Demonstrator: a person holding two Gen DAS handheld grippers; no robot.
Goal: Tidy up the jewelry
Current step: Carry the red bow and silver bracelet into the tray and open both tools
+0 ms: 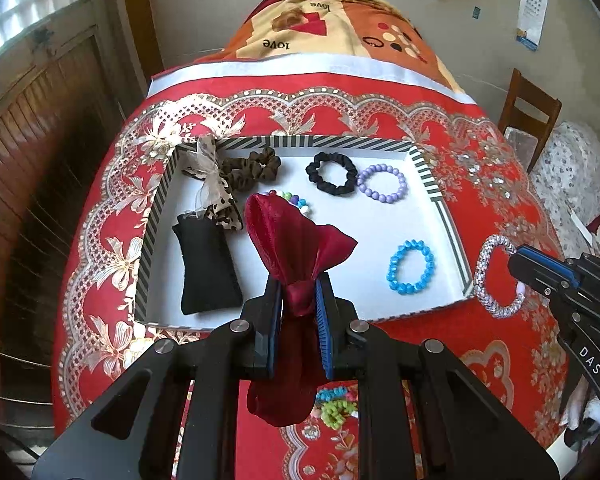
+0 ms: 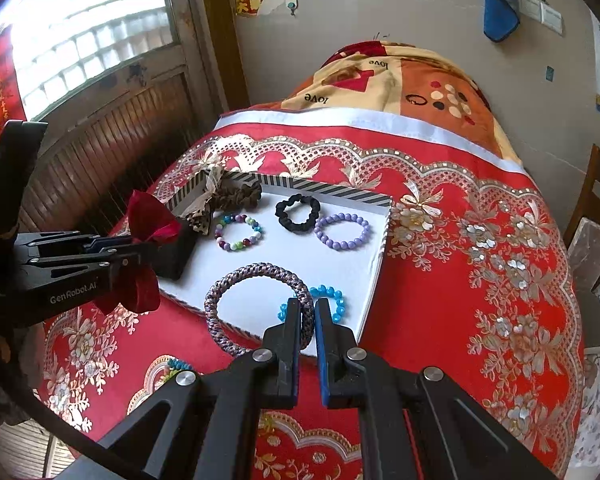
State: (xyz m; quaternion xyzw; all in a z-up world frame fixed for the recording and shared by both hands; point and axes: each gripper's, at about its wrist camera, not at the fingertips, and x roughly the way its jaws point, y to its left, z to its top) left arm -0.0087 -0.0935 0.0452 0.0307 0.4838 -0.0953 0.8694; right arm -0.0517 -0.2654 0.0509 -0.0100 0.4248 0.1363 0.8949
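Satin pouch: dark red pouch [image 1: 296,248], glossy and creased, pinched at its gathered neck by the left gripper [image 1: 298,296]; mouth flares above the pads, body hangs slack below; held over the near edge of the tray
Left gripper: black frame, ribbed blue pads; jaws closed on the pouch neck
Woven bangle: thick braided ring [image 2: 260,308], silver-grey, stiff and round; clamped on one side by the right gripper [image 2: 308,312]; it hangs at the near right corner of the tray, partly over the floor, partly over the cloth
Right gripper: jaws closed tight on the bangle's cord
Tray: shallow rectangular tray [image 1: 440,208], white floor, black-and-white striped walls; near wall low
Tray contents: black fabric pouch [image 1: 206,268] lying flat at left; leopard-print scrunchie [image 1: 248,168] with a sheer ribbon at the far left corner; black scrunchie [image 1: 332,172] touching a lilac bead bracelet [image 1: 382,183]; multicolour bead bracelet [image 2: 238,232] mid-floor; blue faceted bead bracelet [image 1: 411,267] near the right wall
Open room: bare white floor in the tray's centre and near middle
Tablecloth: red cloth [image 2: 440,300] with gold floral and scalloped border, smooth; wide clear stretch to the right of the tray
Outside tray: small coiled hair ties [image 1: 334,404], blue and green, on the cloth before the near wall
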